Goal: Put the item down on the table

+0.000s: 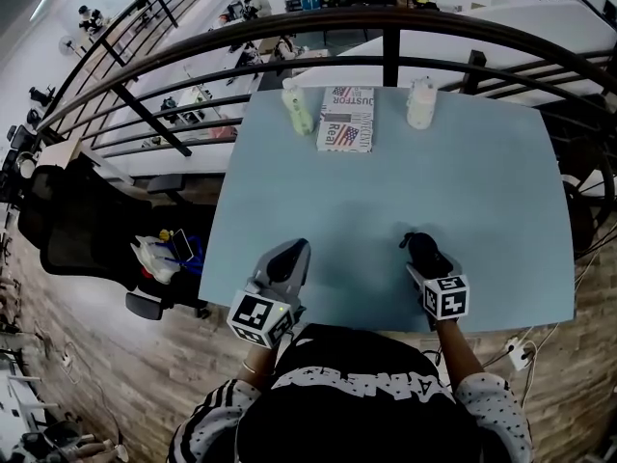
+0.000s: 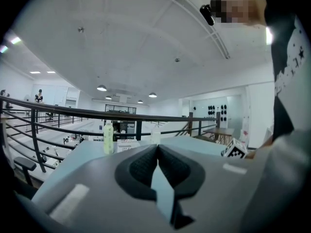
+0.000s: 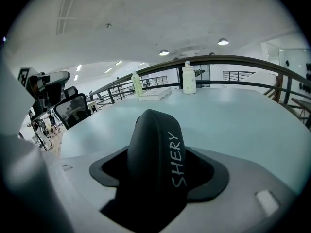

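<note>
The item is a black rounded object [image 3: 154,155] with "SHERY" in white on it, sticking up from between the jaws of my right gripper [image 3: 156,178], which is shut on it. In the head view the black object [image 1: 421,248] and right gripper [image 1: 427,258] are over the near right part of the pale blue table [image 1: 482,181]; whether the object touches the top cannot be told. My left gripper [image 1: 292,255] lies low at the near left of the table. Its dark pads [image 2: 141,166] meet at the tips with nothing between them.
At the table's far edge stand a green bottle [image 1: 297,106], a printed booklet [image 1: 347,119] and a white bottle [image 1: 421,102]. A dark metal railing [image 1: 386,29] curves behind the table, over a drop to a lower floor. A black chair [image 1: 67,230] stands to the left.
</note>
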